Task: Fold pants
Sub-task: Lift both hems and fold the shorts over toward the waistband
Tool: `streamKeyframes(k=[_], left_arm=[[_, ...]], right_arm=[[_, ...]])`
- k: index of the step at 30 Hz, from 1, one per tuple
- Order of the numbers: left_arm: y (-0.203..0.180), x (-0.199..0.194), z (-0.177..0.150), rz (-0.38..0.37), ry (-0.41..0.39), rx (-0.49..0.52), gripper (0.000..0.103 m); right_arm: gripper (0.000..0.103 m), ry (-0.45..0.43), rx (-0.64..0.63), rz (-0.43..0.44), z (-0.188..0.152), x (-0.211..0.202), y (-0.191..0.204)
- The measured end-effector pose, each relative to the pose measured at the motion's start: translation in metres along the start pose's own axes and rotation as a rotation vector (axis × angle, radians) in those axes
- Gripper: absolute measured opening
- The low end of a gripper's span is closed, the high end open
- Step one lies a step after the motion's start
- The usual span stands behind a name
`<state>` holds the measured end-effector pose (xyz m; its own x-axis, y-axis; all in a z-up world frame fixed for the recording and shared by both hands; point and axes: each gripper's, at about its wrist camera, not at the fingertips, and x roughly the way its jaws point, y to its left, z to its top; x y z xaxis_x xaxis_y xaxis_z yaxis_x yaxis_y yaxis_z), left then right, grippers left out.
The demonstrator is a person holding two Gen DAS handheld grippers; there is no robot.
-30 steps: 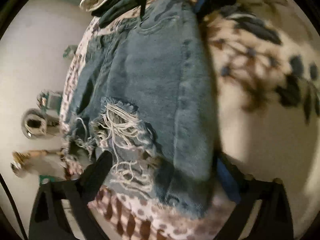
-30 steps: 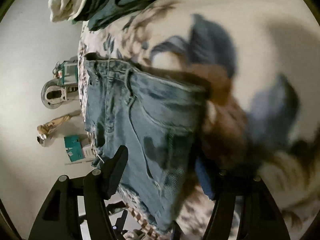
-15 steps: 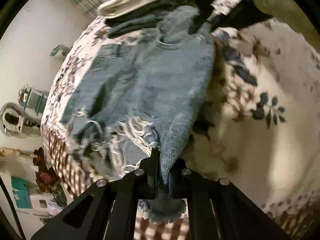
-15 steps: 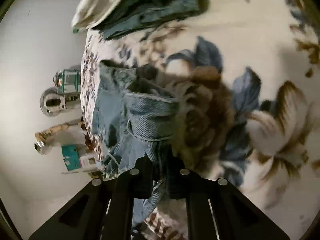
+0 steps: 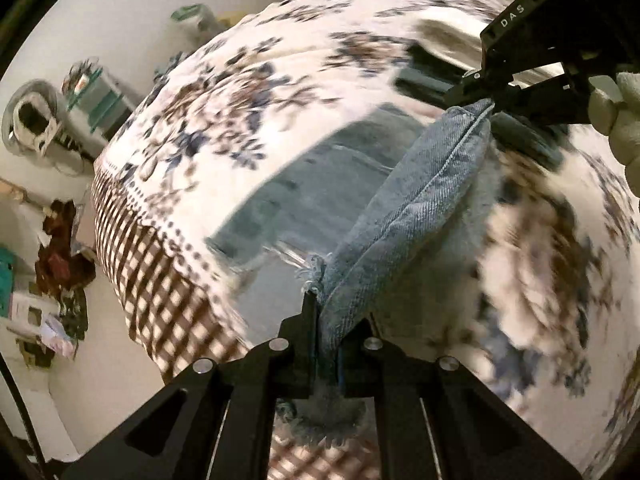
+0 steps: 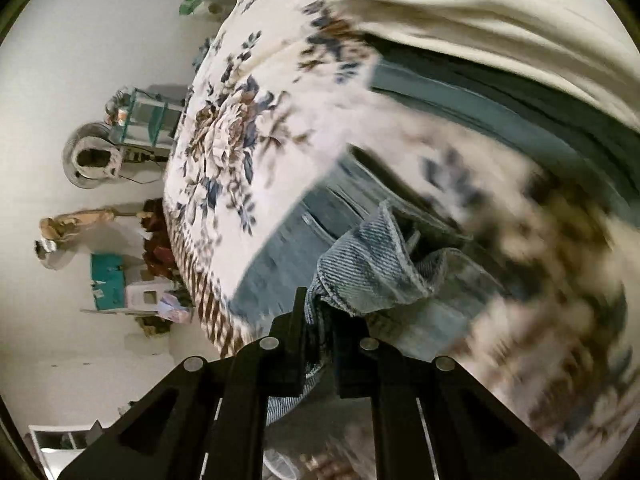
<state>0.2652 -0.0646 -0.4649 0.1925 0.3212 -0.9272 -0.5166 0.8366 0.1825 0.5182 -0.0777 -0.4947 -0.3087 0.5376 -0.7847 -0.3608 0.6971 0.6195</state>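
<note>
Blue denim pants (image 5: pixel 416 208) with frayed hems hang lifted above a floral bedspread (image 5: pixel 256 80). My left gripper (image 5: pixel 326 344) is shut on the frayed hem end. My right gripper (image 6: pixel 318 344) is shut on a bunched fold of denim (image 6: pixel 372 268) at the other end; it also shows in the left wrist view (image 5: pixel 500 100), pinching the far corner, held by a gloved hand (image 5: pixel 624 120). The edge is stretched taut between both grippers. The lower layer of the pants (image 5: pixel 320 176) is blurred below.
A pile of cream and dark green clothes (image 6: pixel 500 60) lies at the far side of the bed. Beside the bed on the floor stand a fan (image 6: pixel 94 156), a green rack (image 6: pixel 148 116), a teal box (image 6: pixel 108 280) and clutter.
Both grippers went from open around the denim to shut on it, then lifted the edge off the bedspread. The pants now hang taut between them.
</note>
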Motion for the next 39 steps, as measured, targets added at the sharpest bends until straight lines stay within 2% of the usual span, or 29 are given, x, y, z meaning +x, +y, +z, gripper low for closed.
streamKeyframes(k=[4,7,9,10,11,12,13,14,15,16,18,21,23,24,27,29,31,33,36,39], left_arm=[[0.044,0.044,0.021,0.006,0.065,-0.041,0.005],[0.07,0.082,0.035,-0.002,0.125,-0.056,0.006],[0.078,0.103,0.04,-0.021,0.172,-0.05,0.011],[0.085,0.113,0.042,-0.037,0.2,-0.076,0.014],[0.09,0.115,0.044,-0.047,0.208,-0.097,0.017],[0.095,0.114,0.044,-0.056,0.205,-0.127,0.027],[0.099,0.108,0.044,-0.049,0.188,-0.147,0.036],[0.103,0.101,0.042,-0.047,0.168,-0.163,0.038],[0.108,0.092,0.04,-0.048,0.148,-0.198,0.045],[0.115,0.082,0.035,-0.059,0.136,-0.256,0.066],[0.127,0.071,0.025,-0.092,0.136,-0.355,0.095],[0.15,0.056,-0.008,-0.17,0.15,-0.599,0.095],[0.157,0.058,-0.025,-0.219,0.184,-0.723,0.095],[0.155,0.062,-0.042,-0.268,0.217,-0.8,0.095],[0.139,0.081,-0.066,-0.393,0.314,-0.914,0.095],[0.121,0.097,-0.073,-0.444,0.369,-0.942,0.095],[0.101,0.12,-0.079,-0.465,0.438,-0.952,0.095],[0.092,0.134,-0.086,-0.452,0.476,-0.965,0.095],[0.094,0.131,-0.09,-0.49,0.456,-1.01,0.095],[0.094,0.111,-0.091,-0.523,0.406,-1.063,0.095]], right_arm=[[0.01,0.059,-0.019,-0.061,0.04,0.063,0.034],[0.01,0.095,-0.026,-0.116,0.06,0.104,0.045],[0.011,0.125,-0.018,-0.157,0.067,0.125,0.043],[0.018,0.15,0.002,-0.16,0.073,0.136,0.04],[0.03,0.164,0.017,-0.152,0.076,0.139,0.038],[0.042,0.178,0.03,-0.129,0.079,0.141,0.037],[0.067,0.186,0.037,-0.09,0.081,0.139,0.036],[0.074,0.18,0.036,-0.061,0.08,0.134,0.036],[0.075,0.169,0.025,-0.033,0.077,0.124,0.037],[0.075,0.164,0.011,-0.023,0.075,0.116,0.038],[0.079,0.144,-0.015,-0.046,0.069,0.097,0.037],[0.08,0.088,-0.058,-0.085,0.052,0.062,0.027],[0.08,0.051,-0.069,-0.145,0.039,0.043,0.01],[0.08,0.04,-0.066,-0.188,0.032,0.036,-0.003],[0.08,0.058,-0.014,-0.22,0.022,0.041,-0.041],[0.08,0.078,0.017,-0.267,0.018,0.053,-0.068],[0.08,0.112,0.062,-0.238,0.018,0.068,-0.09],[0.08,0.104,0.136,-0.207,0.02,0.07,-0.108],[0.08,0.09,0.198,-0.165,0.018,0.068,-0.116],[0.082,0.096,0.2,-0.056,0.014,0.07,-0.112]])
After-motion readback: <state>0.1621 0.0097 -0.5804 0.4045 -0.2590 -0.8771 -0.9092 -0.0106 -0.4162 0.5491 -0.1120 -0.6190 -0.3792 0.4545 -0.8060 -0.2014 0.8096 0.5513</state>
